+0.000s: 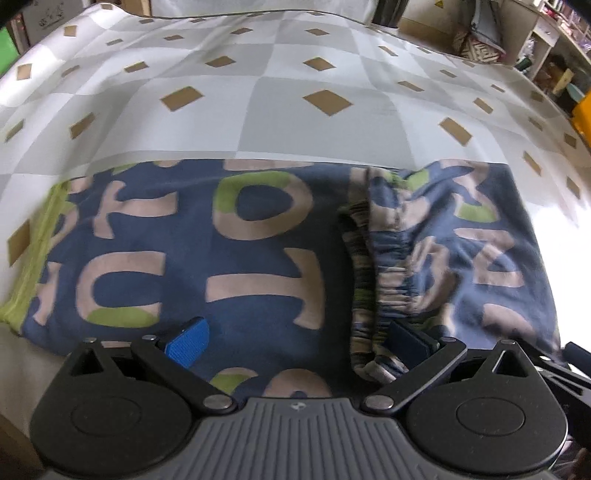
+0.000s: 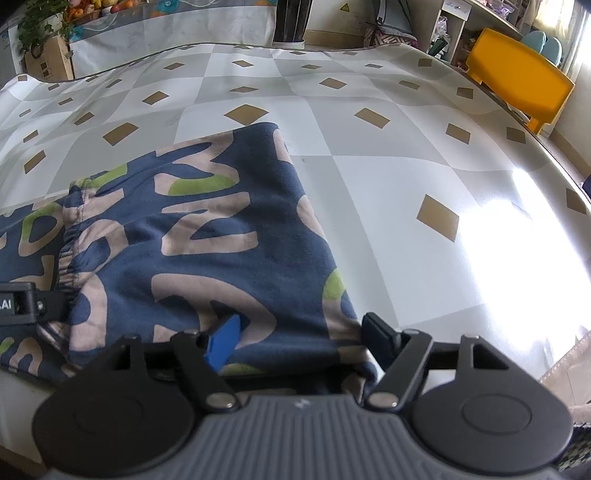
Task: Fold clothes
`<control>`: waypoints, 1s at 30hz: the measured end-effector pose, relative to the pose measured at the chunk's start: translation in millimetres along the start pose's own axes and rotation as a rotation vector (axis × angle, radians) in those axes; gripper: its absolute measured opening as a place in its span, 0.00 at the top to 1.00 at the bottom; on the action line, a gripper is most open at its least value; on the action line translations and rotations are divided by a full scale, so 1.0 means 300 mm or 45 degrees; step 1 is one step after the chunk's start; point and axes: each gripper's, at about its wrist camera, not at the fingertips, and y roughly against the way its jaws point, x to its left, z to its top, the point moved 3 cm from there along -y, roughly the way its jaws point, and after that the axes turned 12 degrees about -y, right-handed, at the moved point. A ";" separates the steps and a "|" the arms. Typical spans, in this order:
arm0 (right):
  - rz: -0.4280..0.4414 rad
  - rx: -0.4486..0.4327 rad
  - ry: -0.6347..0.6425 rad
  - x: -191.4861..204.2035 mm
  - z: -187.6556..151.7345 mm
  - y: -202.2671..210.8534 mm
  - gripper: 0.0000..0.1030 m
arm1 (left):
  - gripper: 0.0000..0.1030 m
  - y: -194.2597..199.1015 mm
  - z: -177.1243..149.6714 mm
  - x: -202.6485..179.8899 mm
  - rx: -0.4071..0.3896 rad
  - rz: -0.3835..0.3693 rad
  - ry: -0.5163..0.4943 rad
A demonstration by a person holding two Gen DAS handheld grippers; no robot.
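Observation:
A navy garment (image 1: pixel 251 266) printed with big beige letters and green patches lies folded on the checkered tablecloth (image 1: pixel 295 74). Its gathered elastic waistband (image 1: pixel 373 273) runs toward me right of centre. My left gripper (image 1: pixel 297 343) stands open over the garment's near edge, with the blue pad (image 1: pixel 186 343) on the left and the dark pad beside the waistband. In the right wrist view the garment's right part (image 2: pixel 207 236) ends at a slanted edge. My right gripper (image 2: pixel 301 339) is open, and the cloth's near right corner lies between its fingers without being pinched.
A yellow chair back (image 2: pixel 517 74) stands past the table's far right edge. A dark cylinder (image 2: pixel 291 20) and a cardboard box (image 2: pixel 48 61) sit beyond the far edge. Shelves (image 1: pixel 554 55) fill the right background. Bright glare (image 2: pixel 517 240) covers the cloth right of the garment.

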 end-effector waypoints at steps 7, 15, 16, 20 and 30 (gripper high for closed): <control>-0.033 0.048 -0.067 -0.036 0.001 0.003 0.31 | 0.00 -0.016 -0.016 0.021 0.012 0.076 -0.013; -0.108 0.020 -0.032 -0.034 -0.005 0.041 0.33 | 0.00 -0.014 -0.018 0.035 0.019 0.072 0.009; -0.099 0.001 -0.034 -0.033 -0.002 0.051 0.33 | 0.00 -0.013 -0.019 0.037 0.021 0.077 0.010; -0.009 -0.063 -0.041 -0.014 0.011 0.083 0.33 | 0.00 -0.005 -0.026 0.061 0.036 0.083 0.049; 0.211 -0.081 0.040 0.128 -0.001 0.092 0.33 | 0.00 0.006 -0.035 0.100 0.027 0.111 0.065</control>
